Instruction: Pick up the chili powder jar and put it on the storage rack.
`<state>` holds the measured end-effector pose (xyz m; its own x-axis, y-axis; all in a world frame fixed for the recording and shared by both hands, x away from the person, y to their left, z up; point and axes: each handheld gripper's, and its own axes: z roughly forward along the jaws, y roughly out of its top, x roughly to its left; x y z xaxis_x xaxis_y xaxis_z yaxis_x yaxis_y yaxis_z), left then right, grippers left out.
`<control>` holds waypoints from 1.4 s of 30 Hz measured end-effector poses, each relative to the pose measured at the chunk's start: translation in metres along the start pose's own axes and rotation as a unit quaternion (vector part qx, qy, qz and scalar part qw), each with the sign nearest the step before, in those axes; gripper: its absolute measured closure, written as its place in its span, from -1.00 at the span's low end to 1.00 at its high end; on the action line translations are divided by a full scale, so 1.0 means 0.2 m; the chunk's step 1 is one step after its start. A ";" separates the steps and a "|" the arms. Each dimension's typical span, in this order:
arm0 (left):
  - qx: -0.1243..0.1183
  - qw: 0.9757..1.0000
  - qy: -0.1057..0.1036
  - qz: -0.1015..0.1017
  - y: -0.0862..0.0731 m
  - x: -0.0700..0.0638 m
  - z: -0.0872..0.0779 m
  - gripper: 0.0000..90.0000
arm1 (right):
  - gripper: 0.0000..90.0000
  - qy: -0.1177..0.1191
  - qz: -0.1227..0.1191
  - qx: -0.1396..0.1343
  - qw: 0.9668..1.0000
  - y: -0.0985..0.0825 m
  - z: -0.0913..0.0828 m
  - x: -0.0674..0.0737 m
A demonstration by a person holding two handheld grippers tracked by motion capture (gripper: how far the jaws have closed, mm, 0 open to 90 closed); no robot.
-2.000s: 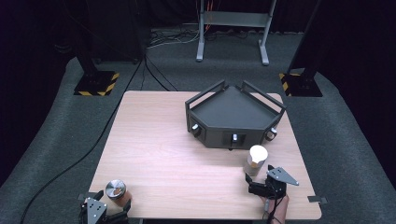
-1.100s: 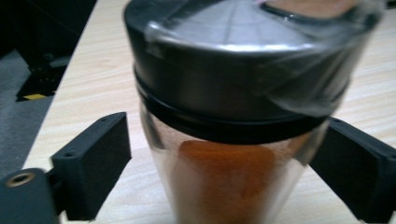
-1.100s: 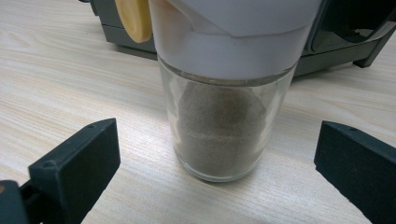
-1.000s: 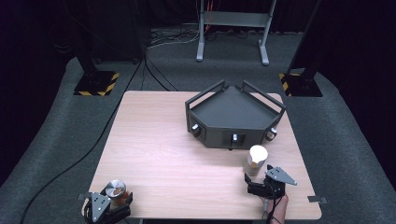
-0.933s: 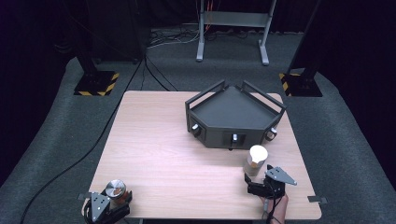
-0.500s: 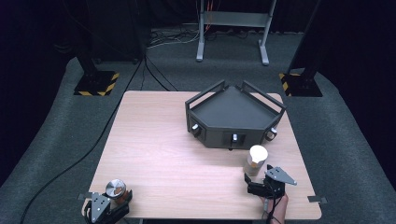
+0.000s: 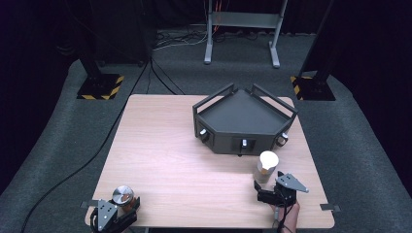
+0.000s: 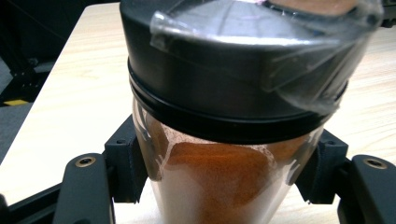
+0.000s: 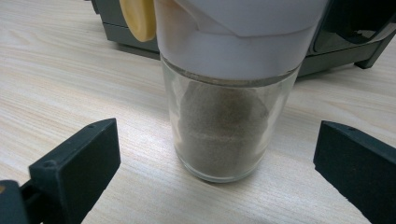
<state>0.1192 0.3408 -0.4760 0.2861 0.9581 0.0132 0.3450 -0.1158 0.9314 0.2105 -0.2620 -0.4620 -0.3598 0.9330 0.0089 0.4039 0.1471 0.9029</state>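
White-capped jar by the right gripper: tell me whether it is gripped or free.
Free. The jar stands upright on the table, with clear gaps between it and both jaws of the open right gripper.

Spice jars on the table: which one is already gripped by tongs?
The black-lidded glass jar of orange-red powder, clamped by the left tongs; the white-capped jar stands free.

Black-lidded jar (image 8: 233,116) of orange-brown powder, white-capped jar (image 9: 229,88) of tan powder, pale woodgrain table (image 7: 175,160)
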 end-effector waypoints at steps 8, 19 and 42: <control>-0.006 1.000 -0.009 0.003 0.04 -0.01 0.00 -0.30 | -1.00 -0.001 -0.002 0.001 1.000 0.00 0.00 0.00; -0.003 0.999 -0.032 0.015 0.11 -0.04 0.06 -0.30 | -1.00 0.001 -0.002 0.003 1.000 0.00 0.00 0.00; -0.001 0.997 -0.070 0.034 0.20 -0.09 0.16 -0.30 | -1.00 0.004 -0.003 0.004 1.000 0.01 0.00 -0.01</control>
<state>0.1554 0.3110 -0.4510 0.4317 0.9016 0.0262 0.3179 -0.1793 0.9310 0.2121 -0.2624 -0.4611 -0.3698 0.9291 0.0067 0.4084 0.1561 0.8994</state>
